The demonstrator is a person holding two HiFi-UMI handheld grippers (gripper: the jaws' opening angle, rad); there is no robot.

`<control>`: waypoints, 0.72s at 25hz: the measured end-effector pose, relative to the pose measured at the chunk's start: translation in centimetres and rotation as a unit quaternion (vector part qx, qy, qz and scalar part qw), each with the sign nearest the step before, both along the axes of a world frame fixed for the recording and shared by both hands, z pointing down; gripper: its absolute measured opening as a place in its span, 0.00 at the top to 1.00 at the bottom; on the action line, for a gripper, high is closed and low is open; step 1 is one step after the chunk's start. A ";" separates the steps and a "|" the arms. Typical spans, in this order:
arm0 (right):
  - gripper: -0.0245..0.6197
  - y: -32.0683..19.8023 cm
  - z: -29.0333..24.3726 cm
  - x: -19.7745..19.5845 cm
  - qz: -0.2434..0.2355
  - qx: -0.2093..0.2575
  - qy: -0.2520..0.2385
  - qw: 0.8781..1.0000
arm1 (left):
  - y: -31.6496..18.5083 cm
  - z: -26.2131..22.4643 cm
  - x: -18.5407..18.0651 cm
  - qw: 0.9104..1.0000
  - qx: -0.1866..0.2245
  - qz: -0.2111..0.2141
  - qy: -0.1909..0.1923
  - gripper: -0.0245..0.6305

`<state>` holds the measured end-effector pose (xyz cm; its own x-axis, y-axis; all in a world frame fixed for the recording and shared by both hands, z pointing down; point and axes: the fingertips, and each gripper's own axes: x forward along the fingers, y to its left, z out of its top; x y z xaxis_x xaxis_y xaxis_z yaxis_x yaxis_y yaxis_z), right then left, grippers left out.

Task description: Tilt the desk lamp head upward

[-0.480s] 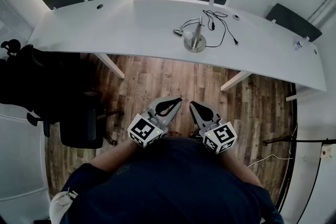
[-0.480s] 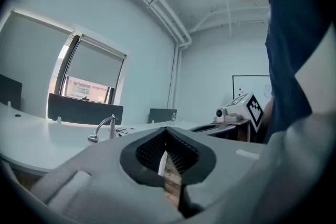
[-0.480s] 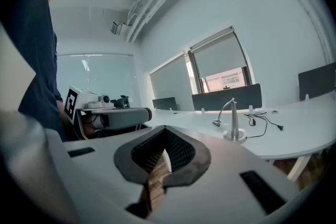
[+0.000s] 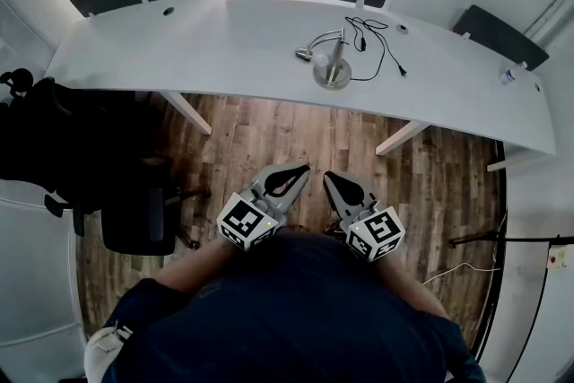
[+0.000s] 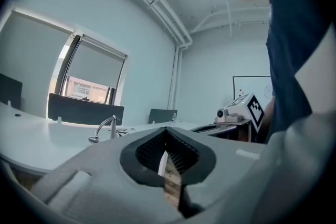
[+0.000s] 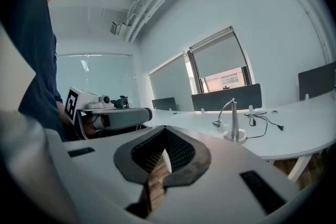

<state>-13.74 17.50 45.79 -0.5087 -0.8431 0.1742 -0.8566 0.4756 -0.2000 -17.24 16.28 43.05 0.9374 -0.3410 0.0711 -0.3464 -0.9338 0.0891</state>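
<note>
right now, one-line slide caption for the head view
Left tongs and right tongs, shut and empty, held above wood floor, short of the desk lamp on the white desk.

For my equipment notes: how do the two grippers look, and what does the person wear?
The left gripper and right gripper have grey jaws with black ribbed pads; each carries a white cube with black square markers. The person wears a dark blue top.

We've got a white bench (image 4: pixel 179 49), and on it a silvery desk lamp (image 4: pixel 333 67) trailing a black cable (image 4: pixel 381 45). The floor (image 4: pixel 296 134) is streaky brown wood planking. Left claw (image 4: pixel 303 168) and right claw (image 4: pixel 328 177) are pale grey with black ribbing inside (each cube carries black-and-white square markers). The shirt (image 4: pixel 296 318) is navy.
</note>
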 end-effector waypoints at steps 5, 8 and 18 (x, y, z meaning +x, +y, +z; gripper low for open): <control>0.95 -0.9 -0.2 0.0 0.011 0.014 0.002 1.000 | -0.8 -0.1 -0.2 1.000 0.000 -0.002 0.004 0.95; 0.95 -1.9 -0.4 0.6 0.018 0.022 0.002 1.000 | -1.5 0.2 0.2 1.000 0.003 -0.004 0.002 0.95; 0.95 -9.1 -0.3 7.1 -0.001 0.027 -0.008 1.000 | -8.7 0.8 5.7 0.999 0.012 -0.038 -0.012 0.95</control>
